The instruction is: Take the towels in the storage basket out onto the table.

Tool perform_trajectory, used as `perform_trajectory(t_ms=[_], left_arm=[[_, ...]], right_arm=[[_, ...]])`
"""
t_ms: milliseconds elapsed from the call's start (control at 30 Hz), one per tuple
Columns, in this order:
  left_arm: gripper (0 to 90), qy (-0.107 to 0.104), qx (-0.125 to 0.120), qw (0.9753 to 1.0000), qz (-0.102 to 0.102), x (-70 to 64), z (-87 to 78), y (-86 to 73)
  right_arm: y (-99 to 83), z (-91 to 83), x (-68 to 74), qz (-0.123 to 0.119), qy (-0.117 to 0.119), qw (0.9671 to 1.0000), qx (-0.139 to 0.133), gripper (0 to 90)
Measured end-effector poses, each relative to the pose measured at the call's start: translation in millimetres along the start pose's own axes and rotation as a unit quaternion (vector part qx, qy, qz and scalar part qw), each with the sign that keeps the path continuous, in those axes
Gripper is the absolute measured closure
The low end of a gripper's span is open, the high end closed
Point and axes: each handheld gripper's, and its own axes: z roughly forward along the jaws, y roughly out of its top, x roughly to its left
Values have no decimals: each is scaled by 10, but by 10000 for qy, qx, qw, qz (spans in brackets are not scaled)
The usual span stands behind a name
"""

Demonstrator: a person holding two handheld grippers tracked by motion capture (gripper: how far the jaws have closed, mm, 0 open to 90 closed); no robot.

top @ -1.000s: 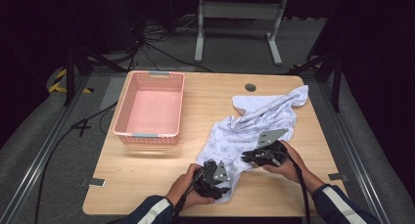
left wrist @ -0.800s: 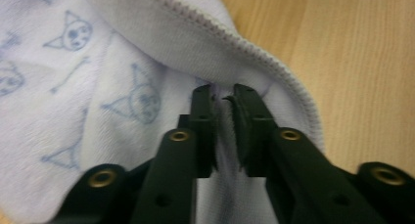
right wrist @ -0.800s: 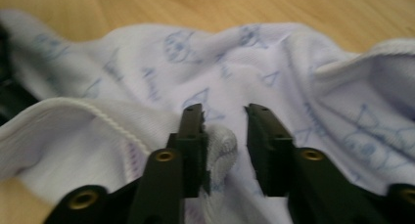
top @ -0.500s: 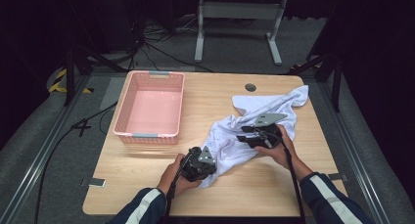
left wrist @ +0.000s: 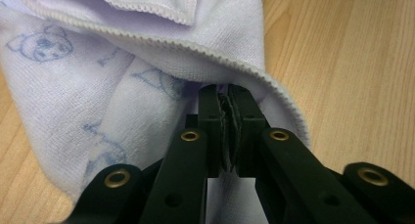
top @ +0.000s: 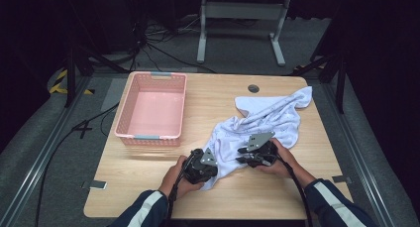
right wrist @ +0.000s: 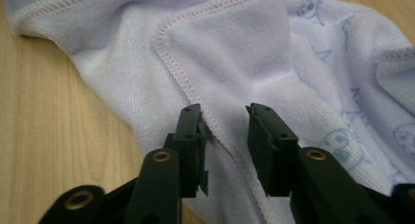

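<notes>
I've got the towel [top: 267,123] spread in a rumpled heap across the right half of the desk [top: 148,187], its near corner trailing down toward me between both hands. My left gripper [left wrist: 229,94] is pinched tight on that near edge, fingers [left wrist: 210,121] closed with a fold of cloth squeezed between them. My right gripper [right wrist: 224,117] sits a moderate way open, fingers [right wrist: 188,131] straddling a stitched hem [right wrist: 186,77] and holding nothing yet. Soft terry, light and floppy: I expect it to sag and drag wherever it isn't held, and it won't slip much on these pads. The hem is the place to bite, since it's the thicker, firmer line and gives a true edge to fold from. The pink basket [top: 151,110] waits to the left, apart from the towel.
</notes>
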Motion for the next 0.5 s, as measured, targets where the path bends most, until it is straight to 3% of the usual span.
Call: perform_trajectory(t_ms=[67, 100, 133, 200, 333, 367, 467, 500], left_arm=[[852, 2, -15, 10000, -26, -7, 2, -3], [852, 2, -15, 10000, -26, -7, 2, -3], [853, 9, 43, 10000, -9, -9, -9, -5], [853, 18, 54, 10000, -36, -11, -21, -17], [853, -5, 115, 9999, -49, -35, -56, -41], [849, -14, 139, 9999, -13, -50, -73, -55], [849, -204, 251, 9995, -25, -165, -158, -144], [848, -204, 251, 9995, -25, -165, -158, -144]], right_arm=[[-23, -29, -33, 45, -4, 10000, -42, 803], [-23, -29, -33, 45, -4, 10000, -42, 803], [-33, -85, -59, 29, -41, 10000, -20, 886], [-47, -164, -74, 91, 36, 9999, -72, 891], [-79, -351, -55, -7, 184, 9998, -109, 893], [-122, -544, -12, -149, 453, 9987, -191, 893], [-223, -796, 86, -247, 748, 9967, -180, 893], [-223, -796, 86, -247, 748, 9967, -180, 893]])
